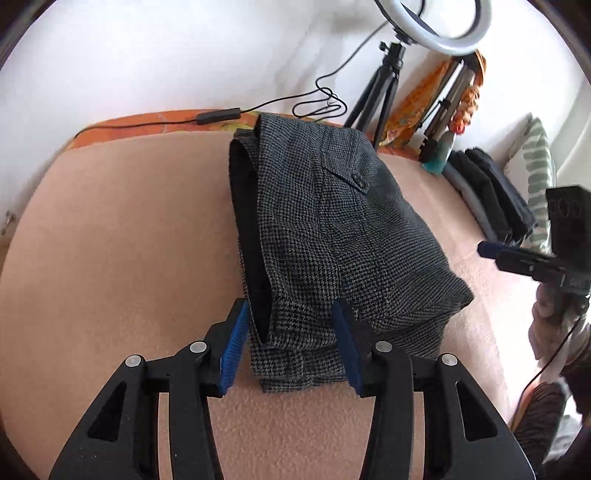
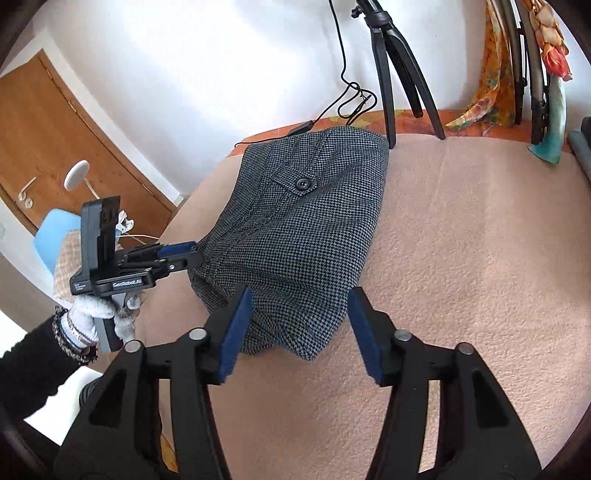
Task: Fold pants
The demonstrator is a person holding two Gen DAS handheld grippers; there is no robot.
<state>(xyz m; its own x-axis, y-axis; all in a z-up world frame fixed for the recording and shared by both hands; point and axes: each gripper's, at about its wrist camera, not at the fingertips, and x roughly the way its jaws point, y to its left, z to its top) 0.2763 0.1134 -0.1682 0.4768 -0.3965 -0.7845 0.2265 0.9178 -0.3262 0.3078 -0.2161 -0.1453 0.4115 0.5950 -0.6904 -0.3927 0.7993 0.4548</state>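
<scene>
1. The pants (image 1: 332,236), a grey houndstooth pair, lie already folded into a compact bundle on the peach blanket (image 1: 110,240) that covers the bed, toward its far edge near the tripod (image 1: 384,92) of the ring light (image 1: 436,22).
2. Several layers are stacked: the near end shows doubled edges in the left wrist view, and a buttoned pocket flap (image 2: 301,183) sits on top. By my reading the main folds are done.
3. The left claw (image 1: 291,347) is spread wide, its blue pads on either side of the near end of the bundle, with no cloth pinched. In the right wrist view the same claw (image 2: 194,254) sits at the bundle's left edge, touching or just beside it.
4. The right claw (image 2: 299,328) is also released, its pads straddling the near corner of the pants without closing on it.
5. What is left looks small: perhaps one last fold, a squaring-up of the slightly uneven near corner, or moving the bundle. A stack of dark folded clothes (image 1: 491,192) lies at the right side of the bed, which may be where finished pieces go, though I cannot be sure.
6. Whether another fold is intended cannot be told from these views.
</scene>
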